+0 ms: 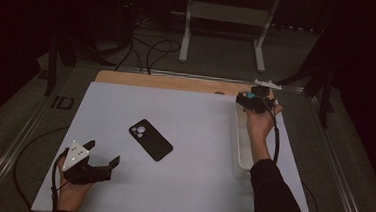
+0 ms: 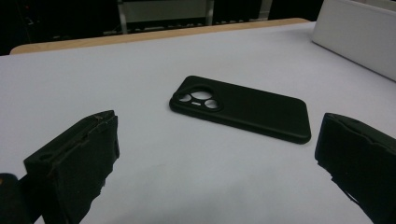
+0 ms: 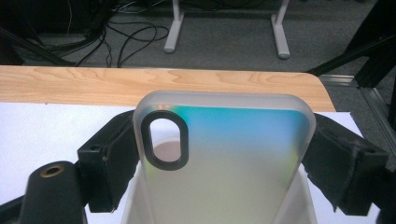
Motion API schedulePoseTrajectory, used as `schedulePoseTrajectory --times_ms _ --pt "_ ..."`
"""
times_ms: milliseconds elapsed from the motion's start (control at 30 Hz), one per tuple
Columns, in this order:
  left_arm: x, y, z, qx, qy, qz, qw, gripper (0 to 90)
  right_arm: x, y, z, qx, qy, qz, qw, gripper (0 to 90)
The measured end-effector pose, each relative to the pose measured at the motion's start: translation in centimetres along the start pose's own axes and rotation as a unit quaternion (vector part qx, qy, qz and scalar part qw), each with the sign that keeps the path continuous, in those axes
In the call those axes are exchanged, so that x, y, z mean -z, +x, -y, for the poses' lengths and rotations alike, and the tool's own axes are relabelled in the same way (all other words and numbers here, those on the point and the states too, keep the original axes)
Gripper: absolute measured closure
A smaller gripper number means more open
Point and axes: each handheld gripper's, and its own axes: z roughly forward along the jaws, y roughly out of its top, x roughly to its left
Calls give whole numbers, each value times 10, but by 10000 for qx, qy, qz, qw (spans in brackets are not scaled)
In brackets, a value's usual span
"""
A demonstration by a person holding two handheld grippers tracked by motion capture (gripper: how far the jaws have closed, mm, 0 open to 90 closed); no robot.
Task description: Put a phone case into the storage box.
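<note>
A black phone case lies back-up in the middle of the white mat, its camera cut-outs toward the far left. My left gripper rests near the mat's front left corner, open, its jaws pointing at the black phone case with bare mat between them. In the left gripper view the left gripper holds nothing. My right gripper is raised at the far right, shut on a translucent blue-green phone case by its two long sides. That case hangs over a clear bin.
The clear bin's wall sits just under the held case. The wooden table edge runs along the back of the mat. Cables and a white stand are on the floor beyond.
</note>
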Motion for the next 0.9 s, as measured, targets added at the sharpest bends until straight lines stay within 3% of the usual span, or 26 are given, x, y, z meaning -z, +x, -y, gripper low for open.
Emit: schedulePoseTrajectory --times_ms 267,533,900 --pt "0 0 0 7 2 11 10000 3 -6 1 3 50 33 79 10000 164" --pt "1 1 0 5 2 9 10000 4 -8 0 1 -53 32 104 9999 163" --pt "0 1 1 14 10 15 10000 4 -12 1 1 43 -29 76 10000 160"
